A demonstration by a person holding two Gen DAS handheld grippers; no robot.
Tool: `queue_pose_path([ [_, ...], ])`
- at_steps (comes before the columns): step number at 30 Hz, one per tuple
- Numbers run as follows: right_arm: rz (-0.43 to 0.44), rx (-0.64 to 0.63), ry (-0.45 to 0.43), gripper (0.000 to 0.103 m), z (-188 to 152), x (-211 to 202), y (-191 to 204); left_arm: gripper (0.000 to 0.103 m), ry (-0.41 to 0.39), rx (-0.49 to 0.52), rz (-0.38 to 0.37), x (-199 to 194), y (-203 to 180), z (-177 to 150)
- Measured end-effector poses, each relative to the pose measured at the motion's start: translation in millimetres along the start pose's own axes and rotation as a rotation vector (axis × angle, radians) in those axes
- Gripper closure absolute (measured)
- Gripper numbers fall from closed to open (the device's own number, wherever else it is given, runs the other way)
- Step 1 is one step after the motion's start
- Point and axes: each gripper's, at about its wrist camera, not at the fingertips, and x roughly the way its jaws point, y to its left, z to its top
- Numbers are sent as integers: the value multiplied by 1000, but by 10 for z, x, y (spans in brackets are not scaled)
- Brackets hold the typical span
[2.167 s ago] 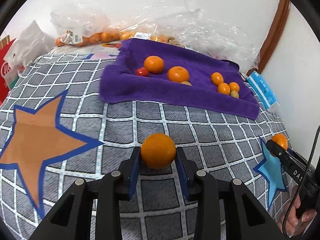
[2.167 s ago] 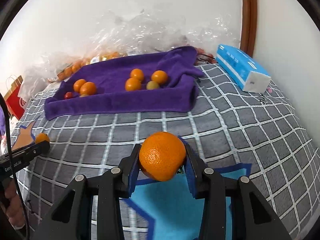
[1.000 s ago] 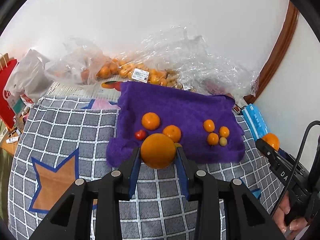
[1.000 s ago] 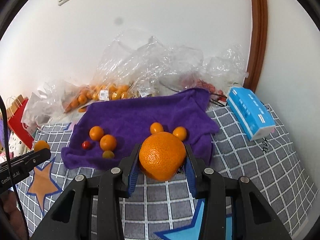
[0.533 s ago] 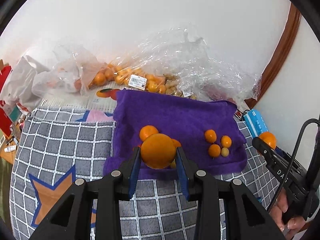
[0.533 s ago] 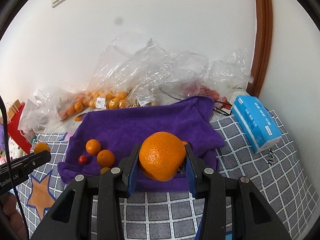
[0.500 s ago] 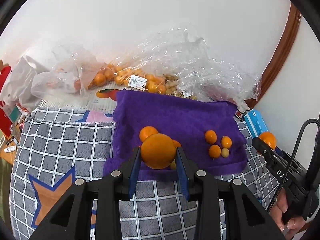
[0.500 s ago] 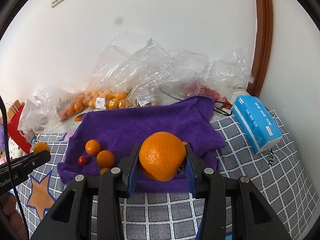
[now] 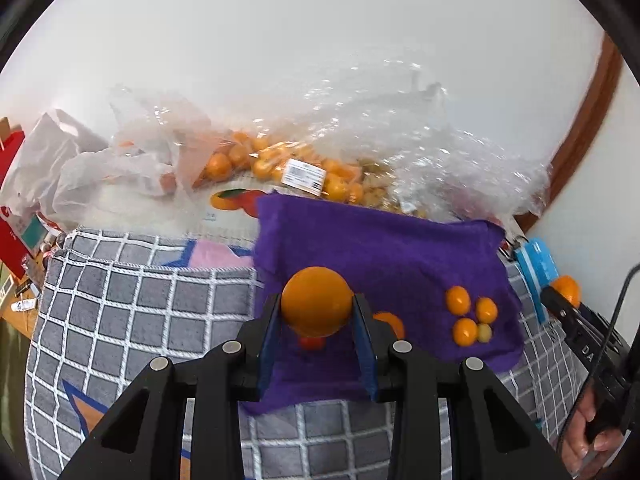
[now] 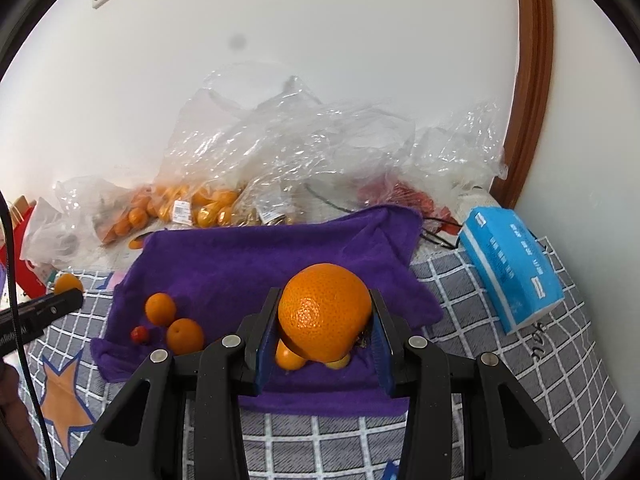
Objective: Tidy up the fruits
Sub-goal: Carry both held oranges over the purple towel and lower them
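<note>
A smooth orange sits between the blue pads of my left gripper, which is shut on it above the near left part of the purple towel. My right gripper is shut on a larger, dimpled orange over the towel's near right part. On the towel lie two small oranges with a red cherry tomato on the left, and a cluster of kumquats on the right. The fruit under each held orange is partly hidden.
Clear plastic bags of oranges and kumquats pile up against the wall behind the towel. A blue tissue pack lies to the right. The towel rests on a grey checked cloth with star prints. A red paper bag stands far left.
Both grippers have moved forward with their oranges, from over the checked cloth's edge to above the towel. The towel and bags now look nearer and larger. Neither grip has changed.
</note>
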Motion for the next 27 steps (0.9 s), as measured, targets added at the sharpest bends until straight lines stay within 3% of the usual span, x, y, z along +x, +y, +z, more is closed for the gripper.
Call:
queue_pose_path([
  [27, -38, -18, 110, 62, -23, 1120, -125, 70, 122, -4, 2, 1125, 17, 241],
])
